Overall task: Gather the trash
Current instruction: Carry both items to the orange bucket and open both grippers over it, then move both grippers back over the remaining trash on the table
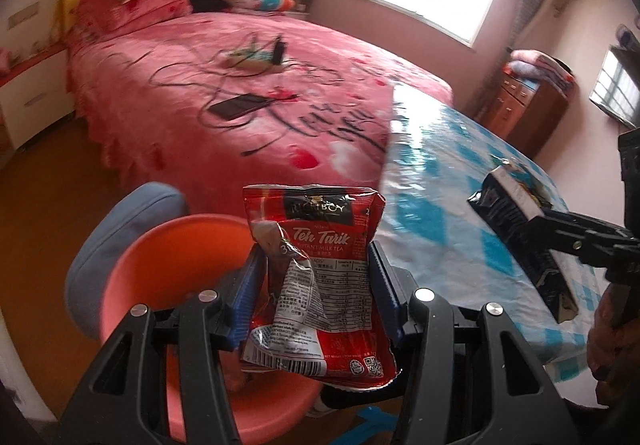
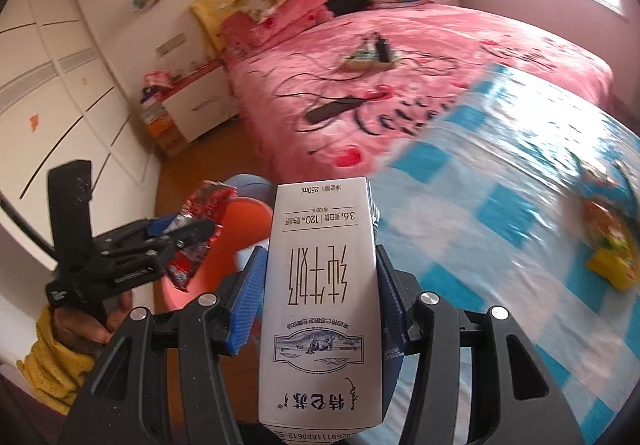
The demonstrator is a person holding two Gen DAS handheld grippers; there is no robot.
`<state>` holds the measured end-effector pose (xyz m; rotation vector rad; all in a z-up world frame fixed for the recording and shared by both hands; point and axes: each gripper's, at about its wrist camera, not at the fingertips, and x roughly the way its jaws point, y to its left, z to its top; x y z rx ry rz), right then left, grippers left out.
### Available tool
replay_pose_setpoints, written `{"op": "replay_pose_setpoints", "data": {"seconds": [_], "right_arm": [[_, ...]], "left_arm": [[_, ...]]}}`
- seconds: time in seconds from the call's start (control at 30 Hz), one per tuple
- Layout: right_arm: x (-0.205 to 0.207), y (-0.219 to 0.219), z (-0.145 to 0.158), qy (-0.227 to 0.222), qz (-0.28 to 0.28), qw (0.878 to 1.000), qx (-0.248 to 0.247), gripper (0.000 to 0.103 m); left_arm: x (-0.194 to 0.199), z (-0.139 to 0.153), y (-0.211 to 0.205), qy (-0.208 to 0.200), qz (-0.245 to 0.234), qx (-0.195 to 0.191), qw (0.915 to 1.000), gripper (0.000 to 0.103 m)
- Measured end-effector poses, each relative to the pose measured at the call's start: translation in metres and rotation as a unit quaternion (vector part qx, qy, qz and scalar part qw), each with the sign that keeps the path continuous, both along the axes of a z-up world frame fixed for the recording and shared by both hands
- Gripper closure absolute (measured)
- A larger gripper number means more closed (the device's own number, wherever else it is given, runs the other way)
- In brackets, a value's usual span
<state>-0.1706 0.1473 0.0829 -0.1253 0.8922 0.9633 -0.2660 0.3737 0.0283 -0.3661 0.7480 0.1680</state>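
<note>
the left gripper clamps a red sachet right above the orange bin, the right gripper clamps a milk carton beside the bin over the table edge, so release only once centred inside the rim, with open floor beyond.

Count, both views:
- grippers: 2, left gripper, right gripper
- red tea sachet: 1
- milk carton: 1
- orange bin: 1
- snack packets, right edge on checked table: about 2, blurred
- bed: 1
</note>
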Motion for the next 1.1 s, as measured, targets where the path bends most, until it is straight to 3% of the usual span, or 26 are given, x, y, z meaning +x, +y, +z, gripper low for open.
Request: {"op": "replay_pose_setpoints", "data": {"seconds": [0.27,0.63,0.77,1.0,1.1], "right_arm": [[-0.013,0.064,-0.001,0.010,0.060,0.998,0.006,0.049],[-0.022,0.123,-0.024,0.068,0.099,0.993,0.019,0.048],[-0.018,0.125,-0.035,0.104,0.092,0.990,0.025,0.031],[-0.007,0.096,-0.026,0.060,0.041,0.997,0.026,0.015],[-0.002,0.081,-0.023,0.042,0.028,0.998,0.024,0.014]], "left_arm": [[-0.022,-0.018,0.037,0.020,0.054,-0.011,0.9983,0.050],[-0.036,-0.044,0.065,0.053,0.110,-0.026,0.9922,0.047],[-0.041,-0.051,0.076,0.062,0.140,-0.039,0.9874,0.036],[-0.041,-0.041,0.074,0.048,0.144,-0.014,0.9882,0.026],[-0.037,-0.039,0.069,0.045,0.141,-0.003,0.9890,0.024]]}}
